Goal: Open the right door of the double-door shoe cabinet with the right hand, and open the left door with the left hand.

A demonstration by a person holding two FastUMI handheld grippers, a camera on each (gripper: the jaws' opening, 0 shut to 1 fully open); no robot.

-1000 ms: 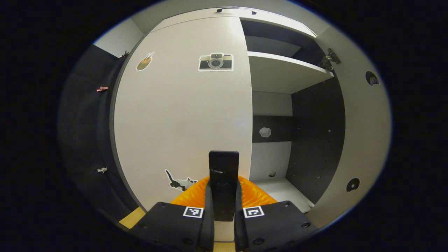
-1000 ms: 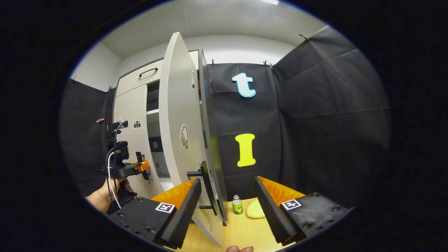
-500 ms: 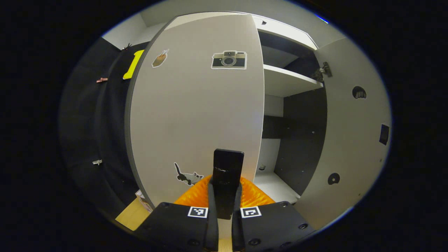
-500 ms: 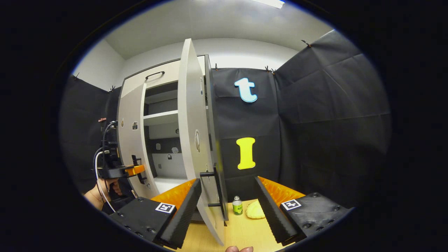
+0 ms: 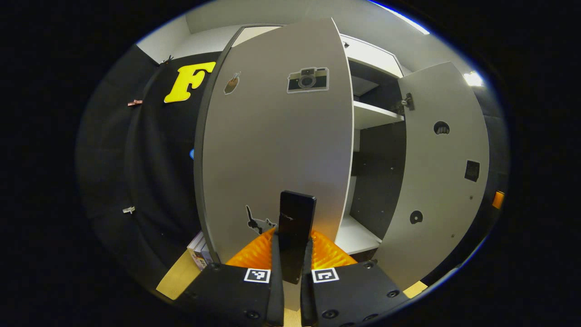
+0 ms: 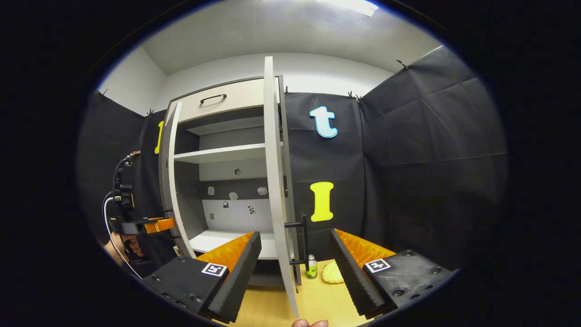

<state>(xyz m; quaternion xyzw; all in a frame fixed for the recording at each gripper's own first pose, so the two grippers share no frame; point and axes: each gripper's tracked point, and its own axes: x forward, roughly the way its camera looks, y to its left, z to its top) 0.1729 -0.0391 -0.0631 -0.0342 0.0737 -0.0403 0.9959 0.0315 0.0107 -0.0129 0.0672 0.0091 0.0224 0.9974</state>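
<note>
In the left gripper view my left gripper [image 5: 294, 238] is shut on the black bar handle [image 5: 297, 213] of the left door [image 5: 277, 145], a pale panel with a camera sticker. That door stands partly swung out. The right door [image 5: 438, 181] hangs wide open beyond the shelves [image 5: 374, 114]. In the right gripper view my right gripper [image 6: 295, 272] is open. The right door [image 6: 272, 172] shows edge-on between its fingers, with its black handle [image 6: 304, 240] just beyond and untouched. Farther left, a hand [image 6: 119, 245] holds the left gripper [image 6: 138, 223] at the left door [image 6: 171, 181].
A drawer with a black handle [image 6: 213, 97] tops the cabinet. A small green bottle [image 6: 311, 267] and a yellow item [image 6: 332, 271] sit on the wooden surface [image 6: 317, 297] right of the cabinet. A small box [image 5: 199, 247] lies by the left door's foot. Black cloth walls surround the booth.
The left door has swung further out with my left gripper still on its handle. The right door has opened wider and now shows edge-on, so more of the shelves are in sight.
</note>
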